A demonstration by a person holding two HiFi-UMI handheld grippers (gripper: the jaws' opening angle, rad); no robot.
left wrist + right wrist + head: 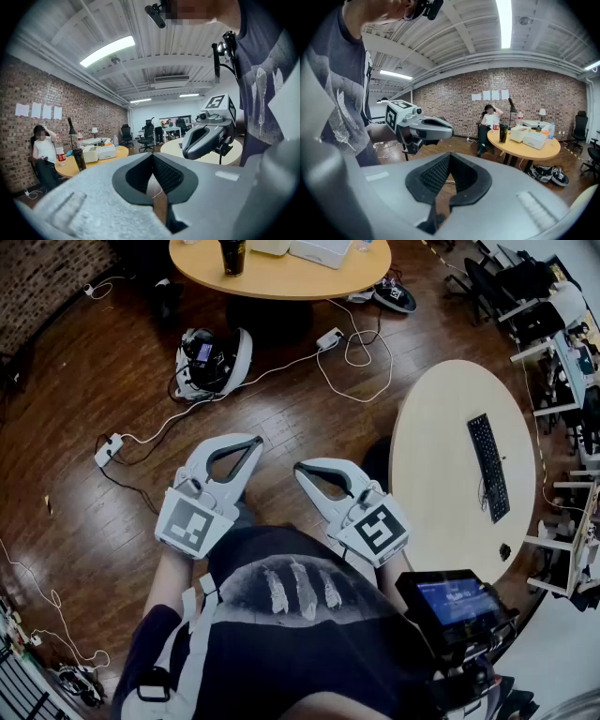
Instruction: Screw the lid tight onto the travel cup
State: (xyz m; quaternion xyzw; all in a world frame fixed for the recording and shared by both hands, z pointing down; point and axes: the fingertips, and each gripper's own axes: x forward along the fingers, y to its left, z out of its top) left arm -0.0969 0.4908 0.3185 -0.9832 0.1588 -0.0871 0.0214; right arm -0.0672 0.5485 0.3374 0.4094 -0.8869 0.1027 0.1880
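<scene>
A dark wood floor [84,381] runs through an open office with a brick wall [525,89] and white ceiling beams. A white power strip [108,450] lies on the boards with its cable trailing away. Two pale round tables stand on the floor. The near table [441,437], to the person's right, carries a black keyboard [488,465], and the far table [281,277] ahead bears the clutter.

Two white boxes [529,137] sit on the far table; what is in them does not show. Near them stands the travel cup [232,256], dark and upright, its long axis vertical and its mouth up. It is so small in every view that I cannot tell whether the lid is on it. It is well apart from both tools.

The left gripper [253,441] and the right gripper [302,468] hang over the floor in front of the person, tips near each other, each with its jaws clenched together on nothing.
</scene>
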